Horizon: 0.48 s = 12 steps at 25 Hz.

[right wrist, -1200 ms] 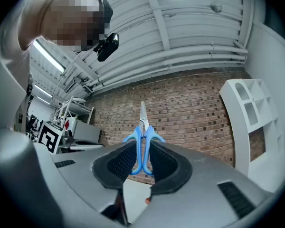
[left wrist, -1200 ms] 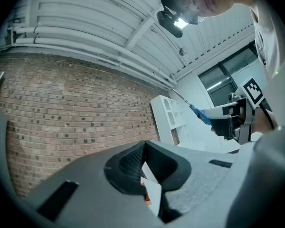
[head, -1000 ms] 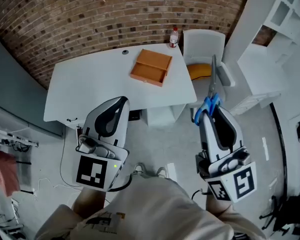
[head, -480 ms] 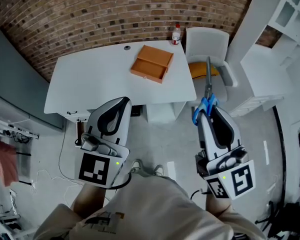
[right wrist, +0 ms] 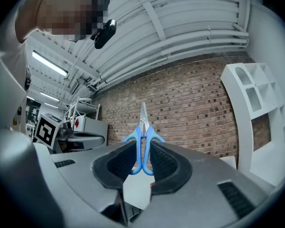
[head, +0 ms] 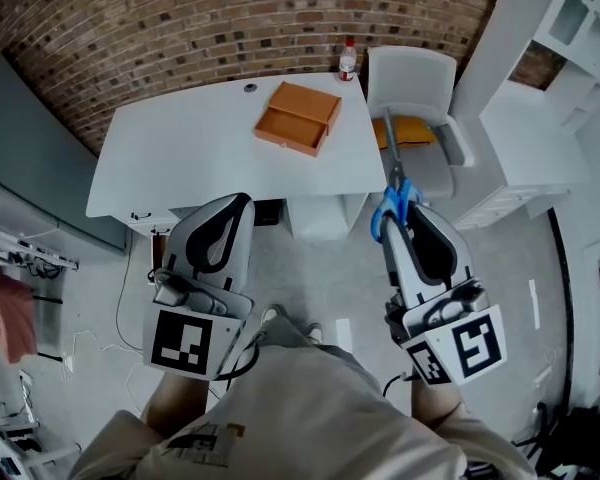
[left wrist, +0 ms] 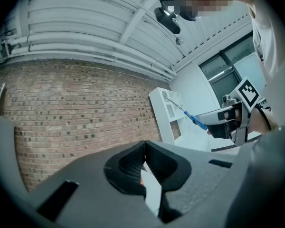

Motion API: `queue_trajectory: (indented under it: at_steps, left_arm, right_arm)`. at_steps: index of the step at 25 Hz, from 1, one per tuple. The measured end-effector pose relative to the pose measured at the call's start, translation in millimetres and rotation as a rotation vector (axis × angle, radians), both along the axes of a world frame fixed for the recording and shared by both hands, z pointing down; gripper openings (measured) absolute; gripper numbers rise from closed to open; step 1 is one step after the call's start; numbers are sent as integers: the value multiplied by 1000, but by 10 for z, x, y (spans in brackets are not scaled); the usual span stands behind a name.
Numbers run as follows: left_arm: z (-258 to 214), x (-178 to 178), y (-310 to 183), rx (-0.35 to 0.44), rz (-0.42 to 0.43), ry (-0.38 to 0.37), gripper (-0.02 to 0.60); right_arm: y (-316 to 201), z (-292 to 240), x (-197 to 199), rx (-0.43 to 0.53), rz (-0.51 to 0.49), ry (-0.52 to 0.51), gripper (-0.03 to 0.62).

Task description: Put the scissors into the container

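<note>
Blue-handled scissors (head: 391,204) stand between the jaws of my right gripper (head: 398,224), which is shut on the handles; the steel blades point away, toward the table's right edge. In the right gripper view the scissors (right wrist: 143,137) stick straight up out of the right gripper (right wrist: 142,151). The container, an orange open box (head: 300,118), lies on the far right part of the white table (head: 180,158), well ahead of both grippers. My left gripper (head: 232,208) is held low on the left, shut and empty; its pads (left wrist: 135,163) meet with nothing between them.
A small bottle with a red cap (head: 347,64) stands at the table's far right corner. A white chair (head: 420,83) with a yellow cushion (head: 416,130) is right of the table, a white shelf unit (head: 570,28) beyond it. A brick wall (head: 180,28) runs behind.
My right gripper has carried the scissors a little to the left, toward the table's right edge. The left gripper has barely moved.
</note>
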<state>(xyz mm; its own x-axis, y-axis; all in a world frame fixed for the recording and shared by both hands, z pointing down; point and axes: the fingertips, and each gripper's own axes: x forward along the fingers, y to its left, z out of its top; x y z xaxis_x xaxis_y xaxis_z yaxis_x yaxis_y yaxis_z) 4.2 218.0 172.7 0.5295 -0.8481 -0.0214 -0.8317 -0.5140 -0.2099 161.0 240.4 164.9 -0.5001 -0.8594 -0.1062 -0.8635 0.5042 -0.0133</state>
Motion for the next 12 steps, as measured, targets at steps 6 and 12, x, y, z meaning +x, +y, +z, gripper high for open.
queue_trajectory:
  at_steps: [6,12]
  left_arm:
    - [61,32,-4,-8,-4,-10,9]
    - [154,17,-111,-6,-5,0,9]
  right_arm:
    - [-8,61,44,-9,-7,-7,86]
    - [-145,159,-1,-13,-15,6,86]
